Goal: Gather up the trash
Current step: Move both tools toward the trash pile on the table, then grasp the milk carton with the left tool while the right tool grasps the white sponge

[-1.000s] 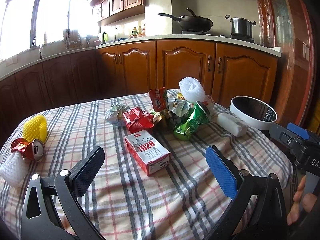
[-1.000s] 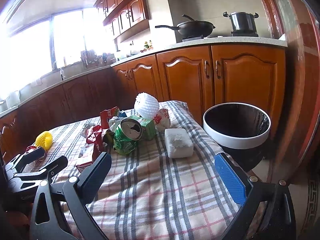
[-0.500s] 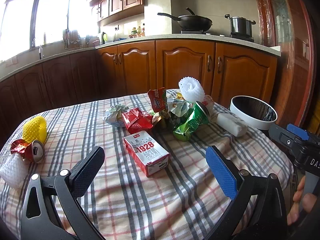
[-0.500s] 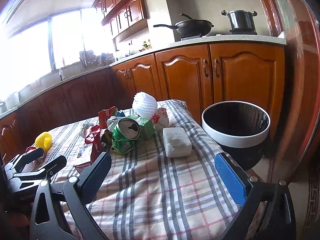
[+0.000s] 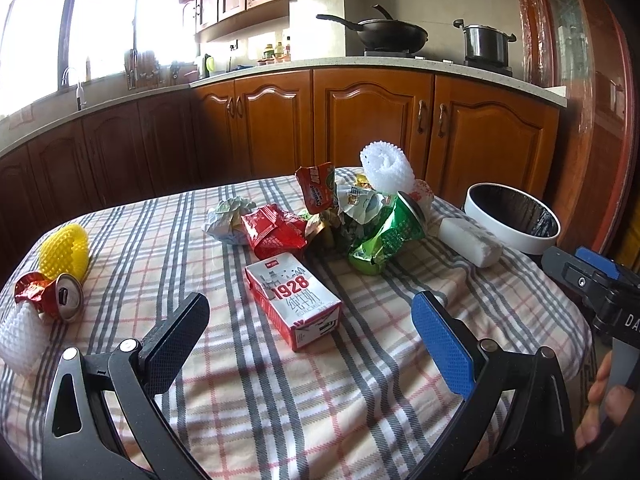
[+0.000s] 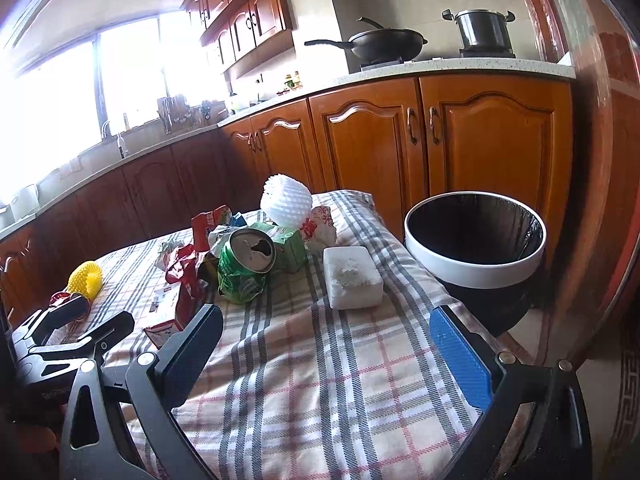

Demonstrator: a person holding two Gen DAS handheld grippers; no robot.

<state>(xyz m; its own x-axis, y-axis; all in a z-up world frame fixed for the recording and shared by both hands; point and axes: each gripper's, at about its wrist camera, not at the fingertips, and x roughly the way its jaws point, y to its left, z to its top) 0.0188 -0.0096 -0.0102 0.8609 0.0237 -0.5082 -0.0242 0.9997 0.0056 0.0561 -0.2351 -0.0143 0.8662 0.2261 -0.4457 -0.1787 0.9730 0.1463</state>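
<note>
Trash lies on a plaid-clothed table [image 5: 280, 400]. A red-and-white 1928 milk carton [image 5: 294, 298] lies just ahead of my open, empty left gripper [image 5: 310, 320]. Behind it sit red wrappers [image 5: 276, 232], a crushed green can [image 5: 386, 236], a white foam net [image 5: 386, 168] and a white foam block [image 5: 470, 240]. My right gripper [image 6: 328, 332] is open and empty, short of the foam block [image 6: 352, 276] and green can [image 6: 246, 266]. The white-rimmed trash bin [image 6: 476, 240] stands off the table's right end.
A yellow foam net [image 5: 64, 252], a crushed red can [image 5: 52, 296] and another white net [image 5: 20, 336] lie at the table's left edge. Wooden kitchen cabinets [image 5: 360, 128] run behind the table. The right gripper [image 5: 600, 292] shows at the left view's right edge.
Almost nothing differs. The right wrist view has shifted slightly; both grippers stay open and all the trash lies where it was.
</note>
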